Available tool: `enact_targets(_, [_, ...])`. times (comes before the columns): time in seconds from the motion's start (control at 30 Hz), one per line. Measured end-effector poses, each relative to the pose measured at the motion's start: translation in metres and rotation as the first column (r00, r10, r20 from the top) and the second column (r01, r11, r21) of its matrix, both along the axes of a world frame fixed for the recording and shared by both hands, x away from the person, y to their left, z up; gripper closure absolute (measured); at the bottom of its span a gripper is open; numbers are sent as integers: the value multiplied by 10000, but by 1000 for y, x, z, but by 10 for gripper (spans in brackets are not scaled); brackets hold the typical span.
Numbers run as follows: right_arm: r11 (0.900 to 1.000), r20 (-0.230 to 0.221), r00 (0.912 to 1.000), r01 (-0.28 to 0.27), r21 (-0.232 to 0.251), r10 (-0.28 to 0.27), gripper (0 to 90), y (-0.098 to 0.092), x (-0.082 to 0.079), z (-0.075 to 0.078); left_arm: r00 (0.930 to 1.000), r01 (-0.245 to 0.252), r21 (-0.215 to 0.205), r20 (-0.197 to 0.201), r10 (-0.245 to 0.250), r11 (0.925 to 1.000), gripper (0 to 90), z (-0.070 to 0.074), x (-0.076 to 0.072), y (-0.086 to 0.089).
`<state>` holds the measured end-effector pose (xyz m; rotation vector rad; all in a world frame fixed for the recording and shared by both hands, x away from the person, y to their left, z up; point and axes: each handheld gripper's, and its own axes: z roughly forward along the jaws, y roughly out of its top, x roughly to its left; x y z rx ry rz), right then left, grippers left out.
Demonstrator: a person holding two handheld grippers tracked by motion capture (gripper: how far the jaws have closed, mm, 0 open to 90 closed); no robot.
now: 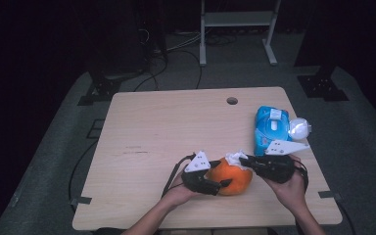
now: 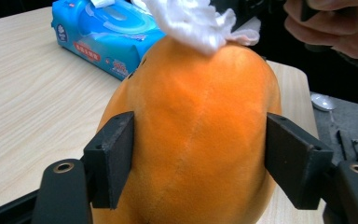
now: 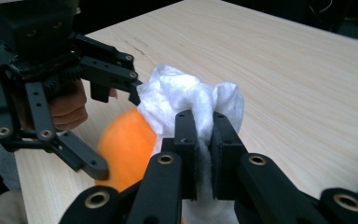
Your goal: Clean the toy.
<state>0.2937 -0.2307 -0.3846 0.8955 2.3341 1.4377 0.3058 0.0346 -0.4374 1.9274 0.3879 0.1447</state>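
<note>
While the orange fruit [image 1: 233, 179] sits near the front edge of the desk [image 1: 152, 132], the left gripper [image 1: 220, 185] has it between its jaws, both pads against its flanks, as the left gripper view shows. From the other side, the right gripper [image 1: 242, 160] is clamped almost fully together on a crumpled white wipe [image 3: 186, 100] pressed to the top of the fruit. Farther back, toward the desk's right edge, lies a blue pack of wipes [image 1: 270, 129], with a clear plastic lid [image 1: 299, 129] just beside it.

Light wood table [image 1: 152, 127] on grey floor [image 1: 54, 161]; white metal frame [image 1: 237, 19] behind; dark room.
</note>
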Motion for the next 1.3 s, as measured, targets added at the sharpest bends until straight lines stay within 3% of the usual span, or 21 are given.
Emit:
enact_targets(0.07, [9997, -192, 9998, -29, 235, 34, 823, -4, 3, -3, 9987, 341, -17, 384, -340, 9994, 206, -1, 1, 1])
enact_targets(0.1, [9997, -243, 9997, -17, 243, 23, 823, -4, 3, -4, 9946, 553, 123, 875, -562, 9984, 150, -2, 3, 3])
enact_targets(0.17, [9997, -228, 9997, -46, 235, 51, 823, -3, 3, -4, 9931, 631, 99, 988, -638, 9980, 123, -3, 5, 5])
enact_targets(0.23, [9996, -189, 9998, -106, 246, 111, 823, -1, 3, -4, 9925, 769, 53, 947, -771, 9970, 75, -6, 9, 7])
enact_targets(0.37, [9991, -259, 9995, -187, 376, 197, 822, 1, 5, -5, 9944, 945, 183, 456, -952, 9954, 46, -18, 13, 2])
enact_targets(0.43, [9991, -293, 9994, -187, 386, 199, 822, 2, 4, -5, 9934, 985, 277, 563, -999, 9948, 66, -18, 12, 1])
enact_targets(0.5, [9986, -248, 9993, -280, 450, 291, 825, 7, 0, -3, 9919, 747, 338, 1000, -777, 9966, 190, -16, 8, 1])
enact_targets(0.63, [9957, 82, 9976, -698, 616, 694, 825, 15, -6, 3, 9925, 425, 100, 1144, -434, 9990, 315, -10, 2, 1])
enact_targets(0.73, [9950, 321, 9970, -729, 687, 708, 825, 15, -8, 8, 9911, 407, -69, 1268, -395, 9991, 337, -2, 0, 2])
enact_targets(0.8, [9940, 438, 9980, -500, 977, 459, 826, 6, -9, 14, 9918, 451, -697, 1228, -363, 9965, 345, 12, -1, 9])
enact_targets(0.93, [9906, 204, 9995, -259, 1344, 233, 827, -4, -3, 11, 9898, 430, -1058, 1395, -280, 9935, 346, 25, -3, 16])
enact_targets(0.97, [9888, -53, 9998, -182, 1481, 192, 827, -7, 1, 5, 9896, 442, -1135, 1409, -279, 9926, 346, 30, -4, 19])
enact_targets(1.0, [9888, -53, 9998, -182, 1481, 192, 827, -7, 1, 5, 9896, 442, -1135, 1409, -279, 9926, 349, 30, -4, 19])
enact_targets(1.03, [9911, -123, 9997, -188, 1315, 206, 829, -4, 0, 4, 9866, 408, -696, 1608, -291, 9967, 351, 30, -5, 18])
enact_targets(1.07, [9911, -123, 9997, -188, 1315, 206, 829, -4, 0, 4, 9866, 408, -696, 1608, -291, 9967, 351, 30, -5, 18])
enact_targets(1.1, [9930, -84, 9996, -263, 1153, 274, 830, 2, -2, 4, 9862, 384, -260, 1620, -337, 9989, 354, 27, -5, 16])
enact_targets(1.3, [9922, 103, 9979, -654, 1062, 647, 830, 15, -8, 9, 9887, 325, -7, 1467, -321, 9995, 359, 23, -4, 13])
